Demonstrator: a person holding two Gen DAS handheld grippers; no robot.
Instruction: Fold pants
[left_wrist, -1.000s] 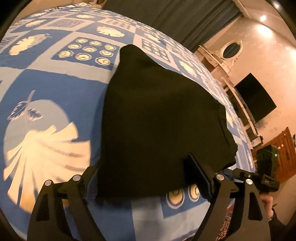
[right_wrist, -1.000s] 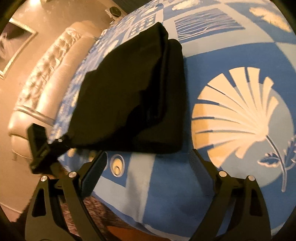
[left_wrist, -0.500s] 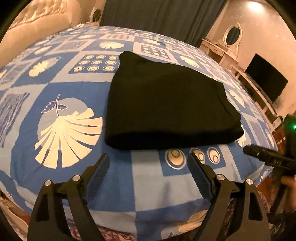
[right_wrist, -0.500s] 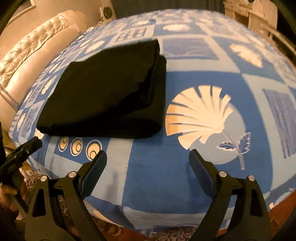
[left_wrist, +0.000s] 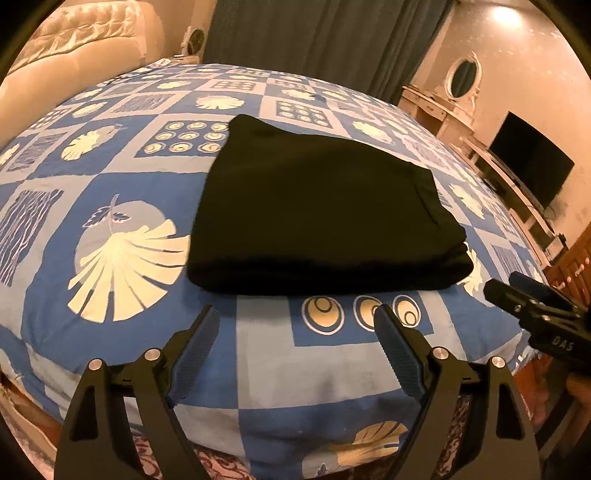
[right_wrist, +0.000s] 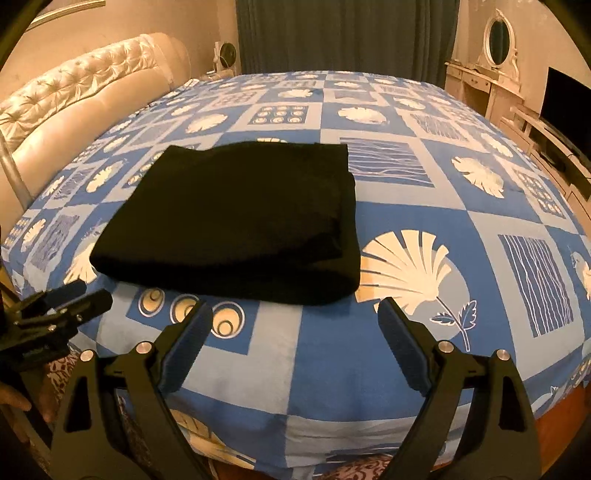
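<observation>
both grippers have backed away from the pants since a second ago, when they sat at the near edge. now the left gripper and right gripper hover spread and empty over the bed, the folded black bundle lying flat ahead. likely risk: a careless return pass snags the thick near fold and undoes it.

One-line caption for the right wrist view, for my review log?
Folded black pants lie on the blue patterned bedspread; open right gripper hovers short of them, empty.
</observation>
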